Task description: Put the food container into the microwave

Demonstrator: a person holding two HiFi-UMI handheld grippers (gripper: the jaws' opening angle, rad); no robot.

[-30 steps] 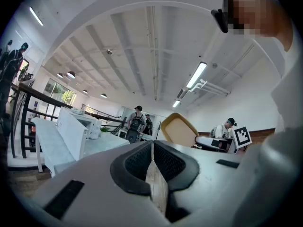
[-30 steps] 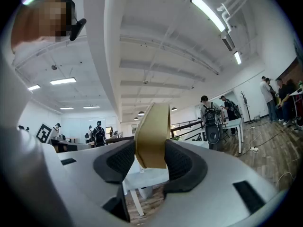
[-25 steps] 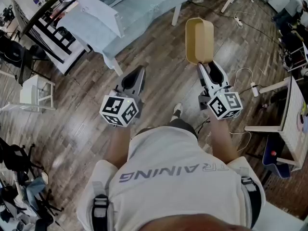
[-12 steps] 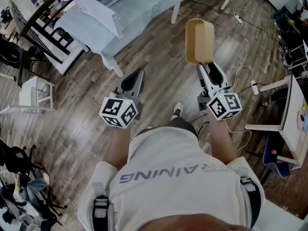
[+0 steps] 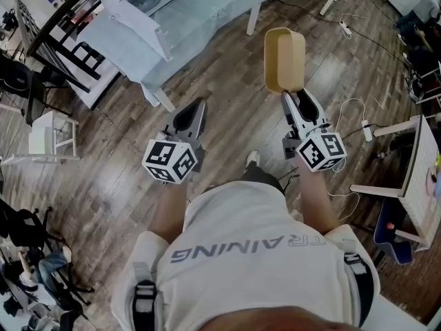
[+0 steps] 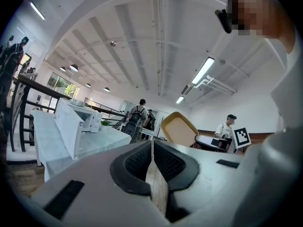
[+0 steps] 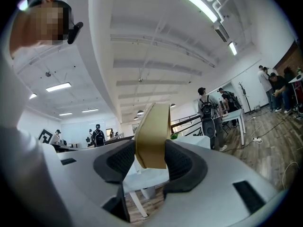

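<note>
A tan, empty food container (image 5: pixel 284 57) is held out over the wooden floor, gripped at its near edge by my right gripper (image 5: pixel 293 94), which is shut on it. In the right gripper view the container (image 7: pixel 152 136) stands edge-on between the black pads. My left gripper (image 5: pixel 191 111) is shut with nothing in it; its pads (image 6: pixel 142 162) meet in the left gripper view, where the container (image 6: pixel 179 130) shows to the right. A white microwave (image 5: pixel 148 5) with its door swung open sits on the light table (image 5: pixel 207 12) ahead, to the left; it appears as well in the left gripper view (image 6: pixel 75 122).
A white stool (image 5: pixel 49 131) stands at the left. A black railing (image 5: pixel 62 16) runs behind the table. A white side table (image 5: pixel 417 164) and cables (image 5: pixel 348 109) lie at the right. Several people stand in the background of the gripper views.
The view has shifted slightly; the table and microwave sit a little further left and up. Both grippers hold nearly the same pose, the container still in the right one.
</note>
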